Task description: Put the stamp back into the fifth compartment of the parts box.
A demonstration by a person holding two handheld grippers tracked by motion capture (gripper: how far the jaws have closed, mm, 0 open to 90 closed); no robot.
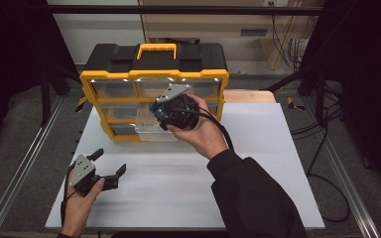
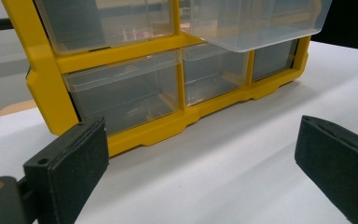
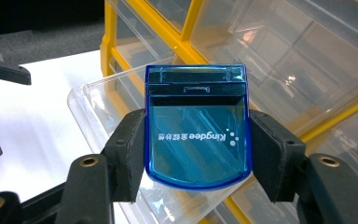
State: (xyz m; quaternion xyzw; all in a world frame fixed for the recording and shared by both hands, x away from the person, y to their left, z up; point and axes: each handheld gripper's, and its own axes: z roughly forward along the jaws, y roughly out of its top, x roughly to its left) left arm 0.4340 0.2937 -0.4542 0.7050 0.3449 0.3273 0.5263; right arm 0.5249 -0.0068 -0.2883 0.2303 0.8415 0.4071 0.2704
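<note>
Blue case (image 3: pixel 196 126) clamped in the right claw (image 3: pixel 196 154), poised over the pulled-out clear drawer (image 3: pixel 93 100).

Right claw is closed on the case's two side edges, holding it flat with its printed lid facing up, just above and ahead of the drawer's front rim; the drawer juts from the yellow organizer (image 1: pixel 154 94) directly beyond the claw. The pads grip smooth, glossy plastic only along narrow edges, so the case could slide or pivot out if the hand tilts (the likeliest mishap, I judge). Released too near the rim, it may catch the drawer's lip and tumble onto the desk (image 1: pixel 258 163) below the claw. Pressing down could tip the extended drawer or shift the organizer. Left claw (image 1: pixel 110 163) rests with its jaws spread wide and nothing between them, well apart to the side, too far off to steady anything.
</note>
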